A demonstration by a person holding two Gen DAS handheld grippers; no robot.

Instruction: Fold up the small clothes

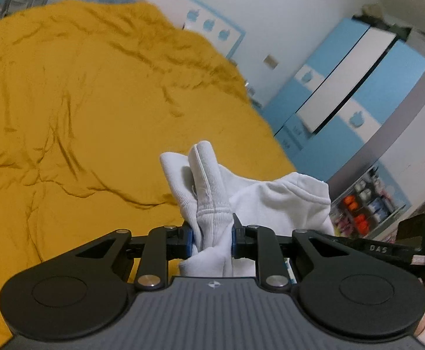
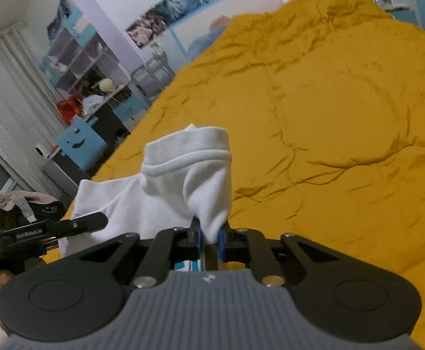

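Both grippers, left [image 1: 212, 236] and right [image 2: 209, 237], clamped white garment [image 1: 271, 201] between fingers; thin right-hand pinch risked slipping.

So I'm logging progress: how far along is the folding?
Early. Done: nothing folded yet. In hand: the left tongs and right tongs each pinch the bunched white garment above the yellow bedspread. Left: spreading, folding.

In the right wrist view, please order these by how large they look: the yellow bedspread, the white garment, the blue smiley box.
1. yellow bedspread, fills most of the view.
2. white garment, though nearness to the camera enlarges it.
3. blue smiley box, smallest, but farther away.
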